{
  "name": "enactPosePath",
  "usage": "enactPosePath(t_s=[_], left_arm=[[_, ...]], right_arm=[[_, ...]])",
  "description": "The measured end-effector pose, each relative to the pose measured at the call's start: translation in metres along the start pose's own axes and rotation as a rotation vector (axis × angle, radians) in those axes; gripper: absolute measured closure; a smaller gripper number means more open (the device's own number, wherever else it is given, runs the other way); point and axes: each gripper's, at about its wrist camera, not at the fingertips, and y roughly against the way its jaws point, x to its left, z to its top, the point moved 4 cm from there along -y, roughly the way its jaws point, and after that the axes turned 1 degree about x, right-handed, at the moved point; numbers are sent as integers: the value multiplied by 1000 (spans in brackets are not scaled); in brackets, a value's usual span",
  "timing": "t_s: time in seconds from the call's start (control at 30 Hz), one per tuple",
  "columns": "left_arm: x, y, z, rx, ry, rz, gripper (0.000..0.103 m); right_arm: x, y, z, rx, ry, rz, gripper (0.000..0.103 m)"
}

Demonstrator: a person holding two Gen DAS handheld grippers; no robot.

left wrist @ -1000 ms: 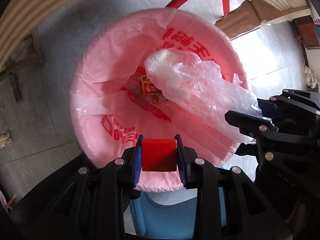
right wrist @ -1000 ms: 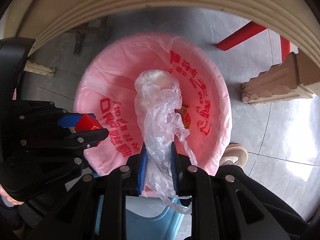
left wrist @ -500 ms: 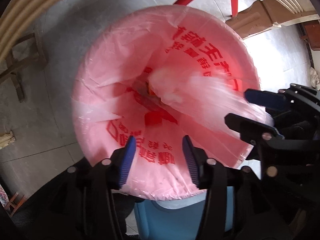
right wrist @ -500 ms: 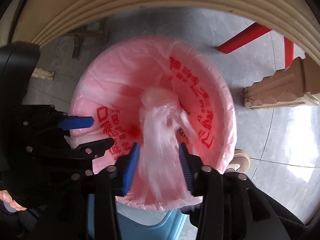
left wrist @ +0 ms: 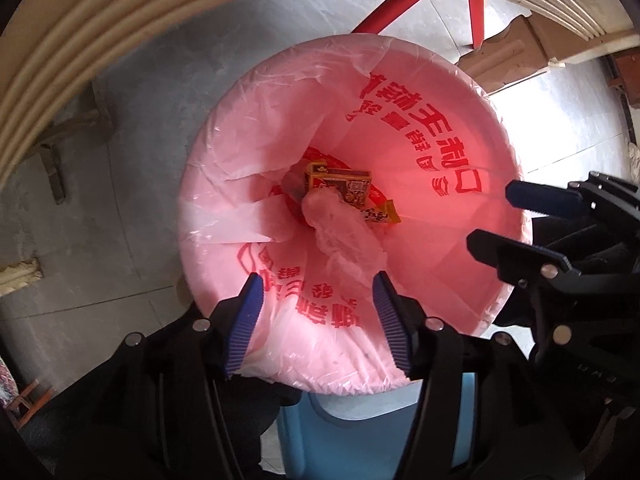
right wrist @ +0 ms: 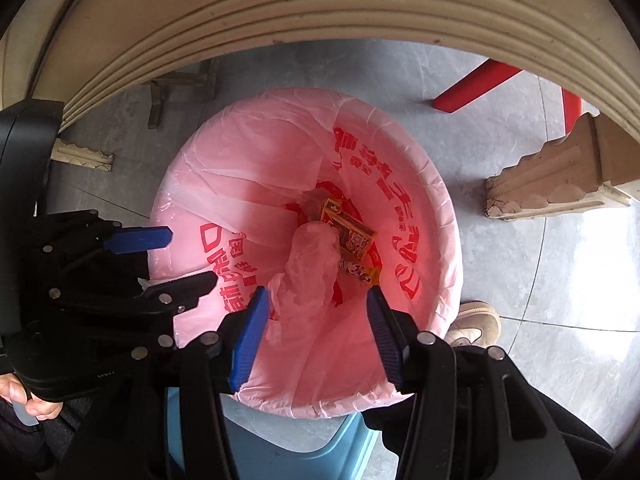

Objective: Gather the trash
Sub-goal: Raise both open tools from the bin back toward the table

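Over the mouth of the pink-lined bin [left wrist: 460, 128] you hold both tools, pointed down, so that anything let go falls inside the liner and not onto the floor [right wrist: 560, 280]. Your left hand-held gripper [left wrist: 318, 320] is released: its blue pads [left wrist: 246, 320] stand wide apart with nothing between them. Your right hand-held gripper [right wrist: 316, 334] is likewise spread wide and empty.

The crumpled clear plastic bag [left wrist: 344, 236] lies inside the bin, resting down the near slope of the liner with its upper end touching the small printed box [left wrist: 340, 184] at the bottom. A yellow wrapper [left wrist: 380, 216] lies just beside the box, toward the bin's right wall. All three sit well below the rim, so judge this deposit as complete.

The liner is folded outward over the rim all round; this keeps the opening wide and is why both tools can work above it side by side without touching. The bin stands on a blue stool [right wrist: 280, 448], raised off the floor, close beneath the curved edge of the beige surface [right wrist: 320, 20].

Judge the next step as withdrawal of both tools to seek further trash. Lift clear of the thin liner first, as a ridged pad could snag it.
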Motion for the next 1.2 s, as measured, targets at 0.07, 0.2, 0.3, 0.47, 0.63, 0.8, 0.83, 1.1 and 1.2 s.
enactPosePath(t_s=[0.07,0.2,0.3,0.47,0.63,0.8,0.83,1.1,1.2], left_arm=[[-2,10,-6,-9,-10,23,47],[-2,34,-18,-55,-52,83,47],[-3,68,-31,-109,-73,86,47],[5,132,-52,-196,-74,120,41],[17,220,-62,-335,-72,162,38],[31,289,-57,-428,-47,199,34],[32,298,-55,-437,-43,212,34],[25,355,-23,-439,-81,257,34],[19,362,-13,-430,-116,270,34]], right_arm=[[3,9,-2,-16,16,-2,53],[15,38,-5,-74,64,-20,53],[23,66,-11,-119,87,-9,53],[34,121,-25,-190,145,-13,53],[44,186,-26,-289,164,0,42],[54,250,-14,-401,193,-8,42],[56,258,-12,-415,199,-11,42],[70,322,9,-511,252,-25,37],[75,335,15,-520,270,-17,37]])
